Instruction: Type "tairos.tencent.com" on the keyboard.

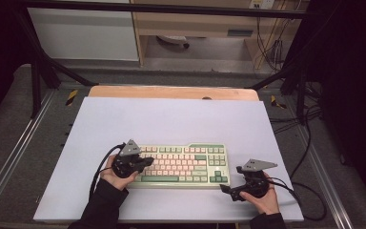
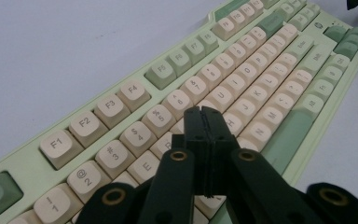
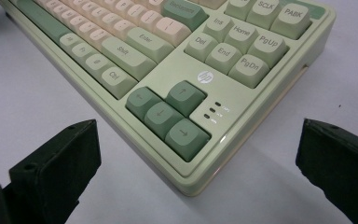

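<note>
Now we are poking keys on pale-green plastic keyboard (image 1: 183,164) lying near table edge: left gripper (image 2: 204,122), jaws pressed together, over left-centre keys; right gripper (image 3: 196,154), jaws wide apart, flanking its near-right corner. We are keeping tip vertical, pressing single key.

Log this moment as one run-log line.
left hand-held gripper: shut, tips over keyboard letter keys | right hand-held gripper: open, facing keyboard's arrow-key corner | mat: keyboard flat

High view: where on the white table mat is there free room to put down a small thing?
The white table mat is bare between the green and cream keyboard and the wooden far edge, and left of it. Crowded: the near strip, with both hands.
</note>
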The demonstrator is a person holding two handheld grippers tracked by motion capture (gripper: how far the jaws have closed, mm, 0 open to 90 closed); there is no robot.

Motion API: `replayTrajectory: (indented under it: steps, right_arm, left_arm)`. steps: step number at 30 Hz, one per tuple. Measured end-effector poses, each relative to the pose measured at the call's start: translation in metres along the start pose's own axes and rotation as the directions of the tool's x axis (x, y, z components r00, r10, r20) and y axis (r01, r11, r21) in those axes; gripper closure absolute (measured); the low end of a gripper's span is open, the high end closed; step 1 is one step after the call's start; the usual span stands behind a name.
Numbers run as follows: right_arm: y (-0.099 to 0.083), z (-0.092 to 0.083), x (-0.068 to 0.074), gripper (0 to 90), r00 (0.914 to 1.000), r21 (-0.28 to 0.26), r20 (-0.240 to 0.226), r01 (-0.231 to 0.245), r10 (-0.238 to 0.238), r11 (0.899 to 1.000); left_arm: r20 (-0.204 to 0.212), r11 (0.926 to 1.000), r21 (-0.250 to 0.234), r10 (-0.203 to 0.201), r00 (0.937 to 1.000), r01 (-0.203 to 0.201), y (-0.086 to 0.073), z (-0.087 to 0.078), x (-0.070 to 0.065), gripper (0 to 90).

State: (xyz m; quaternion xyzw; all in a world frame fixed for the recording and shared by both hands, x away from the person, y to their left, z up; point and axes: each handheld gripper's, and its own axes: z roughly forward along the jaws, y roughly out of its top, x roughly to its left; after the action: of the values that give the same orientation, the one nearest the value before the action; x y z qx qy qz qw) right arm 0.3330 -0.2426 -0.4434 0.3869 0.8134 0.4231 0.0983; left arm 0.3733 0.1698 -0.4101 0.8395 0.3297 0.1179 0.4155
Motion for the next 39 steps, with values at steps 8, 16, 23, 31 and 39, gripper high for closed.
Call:
replayTrajectory:
  steps: [8, 16, 23, 31, 39]
  right_arm:
    - [0.0, 0.0, 0.0, 0.5, 1.0, -0.001, 0.001, 0.003, -0.003, 1.0]
    - [0.0, 0.0, 0.0, 0.5, 1.0, 0.002, 0.001, -0.002, 0.002, 1.0]
    - [0.0, 0.0, 0.0, 0.4, 1.0, 0.002, 0.0, -0.001, 0.001, 1.0]
    - [0.0, 0.0, 0.0, 0.5, 1.0, 0.004, 0.0, -0.001, 0.001, 1.0]
    - [0.0, 0.001, 0.0, 0.4, 1.0, 0.004, 0.001, 0.002, -0.002, 1.0]
  left_arm:
    - [-0.008, 1.0, 0.008, 0.005, 1.0, -0.005, -0.006, -0.009, 0.004, 89.5]
    - [-0.037, 0.9998, 0.02, 0.008, 0.9993, -0.007, -0.017, -0.02, 0.01, 89.5]
    - [-0.059, 0.9995, 0.032, -0.007, 0.9982, 0.009, -0.028, -0.026, 0.018, 89.4]
    - [-0.067, 0.999, 0.037, -0.022, 0.9975, 0.025, -0.036, -0.027, 0.023, 89.4]
    - [-0.071, 0.9992, 0.029, -0.026, 0.9971, 0.028, -0.038, -0.023, 0.025, 89.7]
